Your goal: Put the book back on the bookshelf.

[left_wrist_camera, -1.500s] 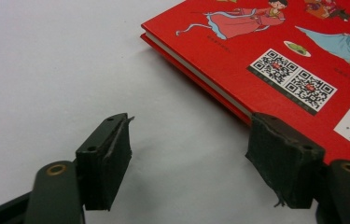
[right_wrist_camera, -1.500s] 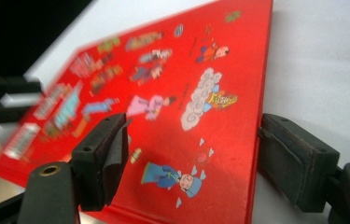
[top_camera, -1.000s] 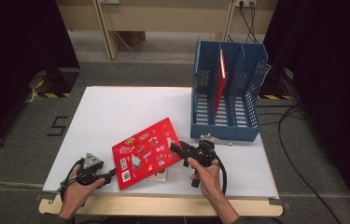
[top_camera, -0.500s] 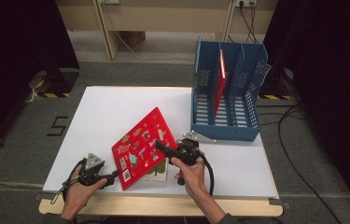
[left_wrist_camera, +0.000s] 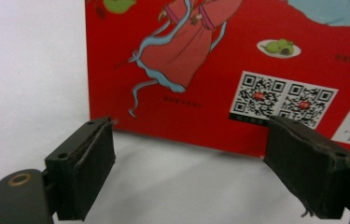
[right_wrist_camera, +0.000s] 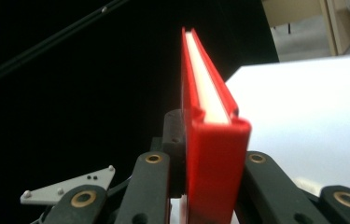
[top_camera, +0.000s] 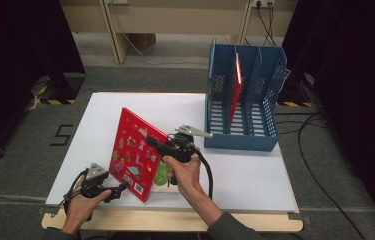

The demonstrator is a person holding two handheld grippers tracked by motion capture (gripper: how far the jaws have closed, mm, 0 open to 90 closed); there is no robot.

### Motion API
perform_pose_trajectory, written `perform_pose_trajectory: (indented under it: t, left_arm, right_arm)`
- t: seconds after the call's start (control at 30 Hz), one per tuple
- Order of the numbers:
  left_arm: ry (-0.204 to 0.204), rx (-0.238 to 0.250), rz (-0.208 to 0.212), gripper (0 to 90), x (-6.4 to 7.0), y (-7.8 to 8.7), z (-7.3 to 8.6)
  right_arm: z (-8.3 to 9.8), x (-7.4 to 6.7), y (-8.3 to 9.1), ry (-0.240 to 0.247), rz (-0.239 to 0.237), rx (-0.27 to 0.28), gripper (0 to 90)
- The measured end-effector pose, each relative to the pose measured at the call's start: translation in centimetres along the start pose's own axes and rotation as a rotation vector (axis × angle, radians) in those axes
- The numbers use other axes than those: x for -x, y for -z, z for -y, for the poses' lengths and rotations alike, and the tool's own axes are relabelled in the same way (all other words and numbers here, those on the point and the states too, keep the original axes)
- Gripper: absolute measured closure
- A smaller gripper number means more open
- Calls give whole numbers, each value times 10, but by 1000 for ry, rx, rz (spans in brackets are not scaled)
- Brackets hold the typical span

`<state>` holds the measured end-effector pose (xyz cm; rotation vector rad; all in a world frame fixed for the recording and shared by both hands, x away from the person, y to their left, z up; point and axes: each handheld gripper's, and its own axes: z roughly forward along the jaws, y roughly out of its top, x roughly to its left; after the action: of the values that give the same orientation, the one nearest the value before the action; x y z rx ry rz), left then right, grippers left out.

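The red book [top_camera: 136, 152] stands tilted on its lower edge near the front edge of the tabletop [top_camera: 255, 172], left of centre. Its lower corner rests on the tabletop close to the front edge; its upper corner leans away toward the rear left.

The right gripper [top_camera: 156, 143] is clenched on the right-hand edge of the red book. Its jaws have just been closing, with the book between them. In the right gripper view the red book [right_wrist_camera: 212, 154] sits edge-on between the two jaws, its white page block facing up.

The left gripper [top_camera: 120, 188] sits at the front left corner of the tabletop, just beside the lower corner of the red book. It is released: its jaws have just been opening and nothing lies between them. In the left gripper view the two pads [left_wrist_camera: 91, 175] stand wide apart, with the lower edge of the red book [left_wrist_camera: 238, 60] just beyond them and bare tabletop between.

Open room: the rear left, the centre strip behind the book and the front right of the tabletop are bare.

A blue file rack [top_camera: 245, 102] stands at the rear right corner of the tabletop, well apart from the held book. It has upright dividers. One red volume [top_camera: 236, 90] stands upright in a middle compartment.

A green item [top_camera: 162, 175] lies on the tabletop under the right hand [top_camera: 187, 172]; what it is cannot be told.
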<state>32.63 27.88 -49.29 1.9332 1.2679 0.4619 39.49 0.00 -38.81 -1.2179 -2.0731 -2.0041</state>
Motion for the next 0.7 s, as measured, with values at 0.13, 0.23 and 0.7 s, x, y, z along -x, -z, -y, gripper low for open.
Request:
perform_pose_trajectory:
  t: [0.13, 0.23, 0.7]
  left_arm:
    - [-2, 11, -15, 176, -2, 2, -1]
    - [-3, -6, -17, 183, -2, 1, 0]
    - [-4, -22, -35, 183, -6, -2, 1]
  right_arm:
    - [-15, -11, -10, 50, 3, -8, 796]
    - [-29, -13, -9, 110, 18, 4, 795]
    - [-50, 25, 31, 181, 89, 72, 793]
